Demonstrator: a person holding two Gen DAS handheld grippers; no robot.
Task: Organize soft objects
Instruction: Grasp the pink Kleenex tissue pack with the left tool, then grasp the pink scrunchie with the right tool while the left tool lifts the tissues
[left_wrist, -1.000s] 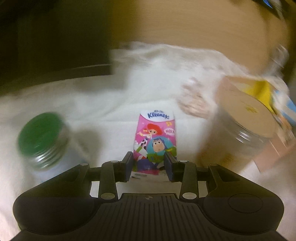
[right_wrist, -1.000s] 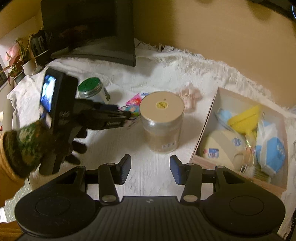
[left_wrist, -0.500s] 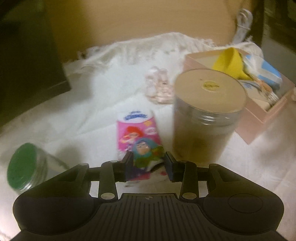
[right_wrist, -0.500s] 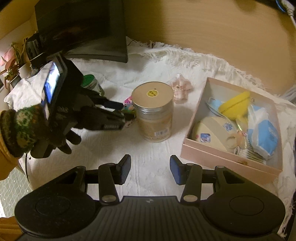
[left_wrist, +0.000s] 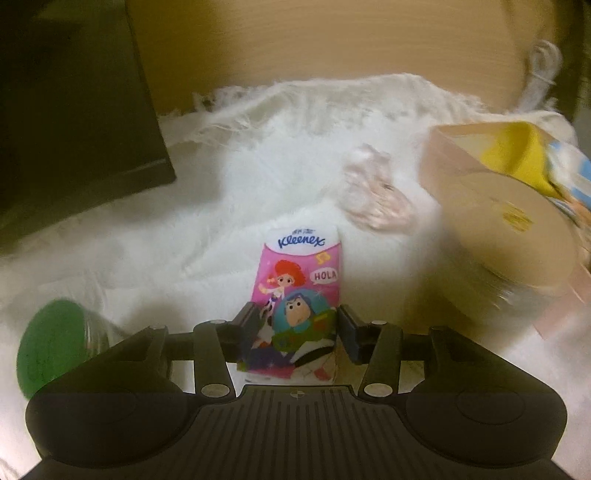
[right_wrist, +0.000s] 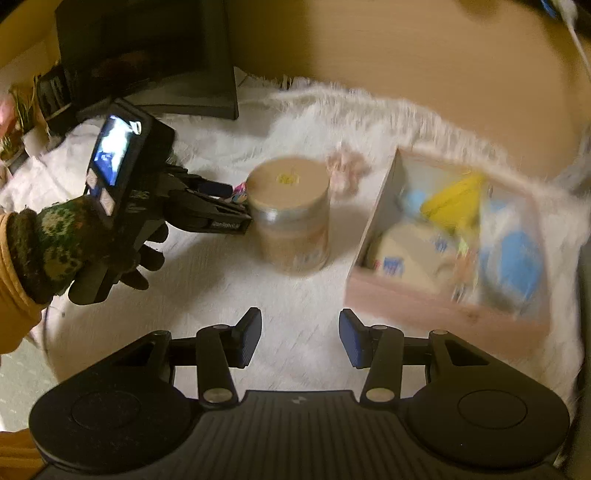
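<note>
Presently, the tissue pack (left_wrist: 299, 291) is held clamped between the jaws of the left tool (left_wrist: 295, 325), gripped only at its lower end, with most of its length projecting forward above the white cloth (left_wrist: 236, 206). The right tool (right_wrist: 300, 338) is seen with its jaws apart and nothing between them, poised over bare cloth in front of the box (right_wrist: 443, 306).

Hazards noted:

- The pack is soft and is pinched near one end. Sagging or slipping out of the jaws is judged possible if the left tool is swung sharply; blur in both views suggests brisk motion.
- A tall jar (right_wrist: 291, 218) stands between the left tool and the box, very near the pack's tip in the right wrist view; whether they touch cannot be told. A direct sweep toward the box could strike the jar and tip it.
- A green-lidded jar (left_wrist: 55, 343) stands close to the left tool's left side and could be knocked on a backward or sideways move.
- The box is already well filled with a yellow item (right_wrist: 454, 195) and blue-and-white packs (right_wrist: 517, 258). A release onto the heap could let the pack slide over the rim.
- A pink soft item (left_wrist: 373, 199) lies on the cloth beyond the pack and appears not yet sorted
</note>
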